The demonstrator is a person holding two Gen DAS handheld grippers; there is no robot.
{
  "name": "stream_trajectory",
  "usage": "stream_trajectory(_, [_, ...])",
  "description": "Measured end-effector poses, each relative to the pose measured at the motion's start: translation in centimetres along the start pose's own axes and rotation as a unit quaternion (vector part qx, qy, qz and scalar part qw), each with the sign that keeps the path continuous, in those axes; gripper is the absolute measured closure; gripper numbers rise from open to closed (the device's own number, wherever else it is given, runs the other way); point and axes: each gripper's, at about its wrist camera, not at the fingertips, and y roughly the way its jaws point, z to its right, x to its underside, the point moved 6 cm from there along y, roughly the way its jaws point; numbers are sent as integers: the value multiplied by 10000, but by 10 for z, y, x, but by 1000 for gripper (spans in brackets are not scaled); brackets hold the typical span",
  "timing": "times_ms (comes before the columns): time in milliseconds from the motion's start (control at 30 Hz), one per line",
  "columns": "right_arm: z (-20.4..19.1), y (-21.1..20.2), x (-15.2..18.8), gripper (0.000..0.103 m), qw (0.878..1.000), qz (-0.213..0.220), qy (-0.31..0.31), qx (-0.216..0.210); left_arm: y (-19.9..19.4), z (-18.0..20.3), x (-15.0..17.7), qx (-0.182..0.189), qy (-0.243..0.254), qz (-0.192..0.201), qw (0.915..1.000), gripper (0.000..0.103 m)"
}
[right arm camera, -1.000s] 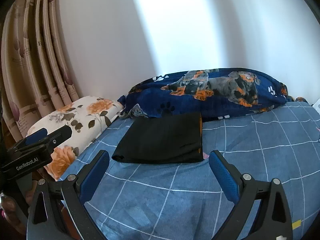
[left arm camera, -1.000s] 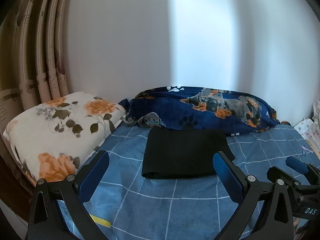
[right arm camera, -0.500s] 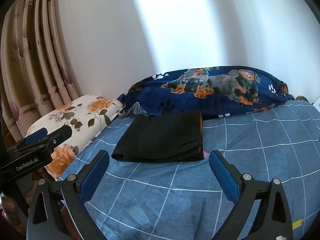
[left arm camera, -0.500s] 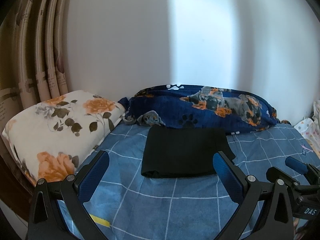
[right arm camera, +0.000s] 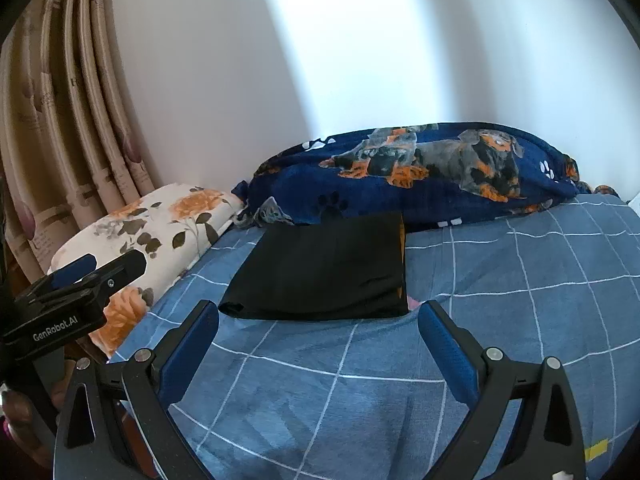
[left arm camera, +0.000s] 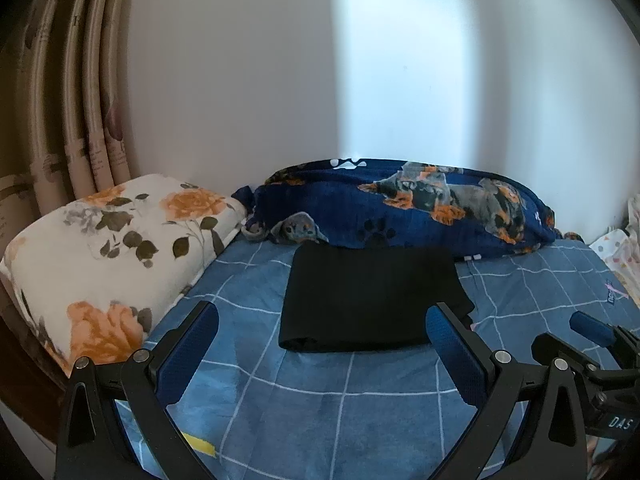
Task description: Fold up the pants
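Black pants [left arm camera: 372, 300], folded into a flat rectangle, are lying on the blue checked bedsheet [left arm camera: 344, 408], and we are looking at them from two cameras, one on each tool we are holding. Their far edge is sitting right up against a dark blue blanket [left arm camera: 404, 212] printed with dogs and paw prints, which is bunched along the white wall [left arm camera: 240, 80]. Left of the pants, a white pillow [left arm camera: 104, 248] with orange roses is resting at the edge of the bed, and beige curtains [left arm camera: 60, 120] are hanging behind it. We are holding our left gripper [left arm camera: 320, 346] above the sheet, just short of the near edge of the pants; its blue-padded fingers [left arm camera: 188, 352] are standing wide apart and gripping nothing. We are keeping our right gripper [right arm camera: 318, 342] in the same way, spread wide and empty, just in front of the pants, not touching them. In the right view, a thin strip of orange is showing along the right edge of the folded cloth.
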Motion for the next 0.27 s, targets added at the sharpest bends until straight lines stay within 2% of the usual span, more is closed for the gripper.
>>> stream_trajectory(267, [5,12,-1,4,9999,-119,72,-12,10,-4,-6,-132,-17,63,9999,0])
